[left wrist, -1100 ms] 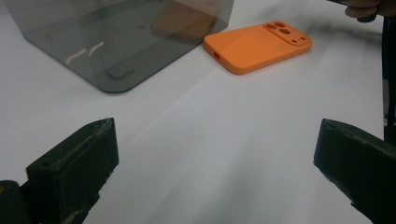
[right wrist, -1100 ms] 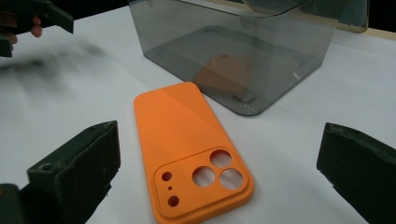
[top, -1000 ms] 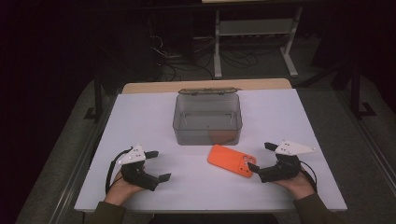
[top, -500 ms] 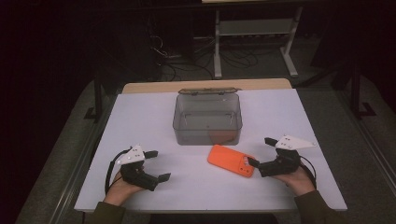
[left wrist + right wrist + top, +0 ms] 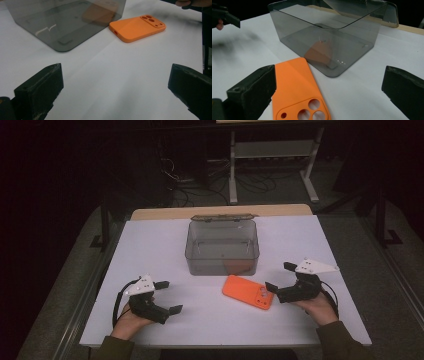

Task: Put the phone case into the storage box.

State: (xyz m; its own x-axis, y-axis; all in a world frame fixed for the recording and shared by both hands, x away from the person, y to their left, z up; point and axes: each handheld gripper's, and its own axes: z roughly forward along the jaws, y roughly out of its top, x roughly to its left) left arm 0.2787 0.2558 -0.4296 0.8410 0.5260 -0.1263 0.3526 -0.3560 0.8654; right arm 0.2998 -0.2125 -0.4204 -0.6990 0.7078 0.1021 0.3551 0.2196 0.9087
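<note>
Resting low over the near right part of the table, the right gripper (image 5: 276, 276) has its jaws spread wide and holds nothing; one jaw tip sits just beside the camera-hole end of the orange phone case (image 5: 248, 291), which lies flat on the white table top (image 5: 150, 245), back side up. In the right gripper view the case (image 5: 298, 92) runs out of the bottom edge, so its lower end is cut off, and one black jaw hides part of its edge. The left gripper (image 5: 169, 296), well apart from the case at the near left, is likewise released, jaws wide and empty over bare table. Just beyond the case stands a smoky clear plastic box (image 5: 223, 245), open, its lid (image 5: 222, 218) hanging behind the far rim (an orange patch in its near wall looks like the case's reflection, though that is hard to be sure of). The person's hands are largely covered by the grippers, and the sleeves are cut off at the bottom edge. Past the table's wooden far edge the room is dark; a pale metal stand (image 5: 272, 150) and loose cables (image 5: 195, 180) on the floor can just be made out.
</note>
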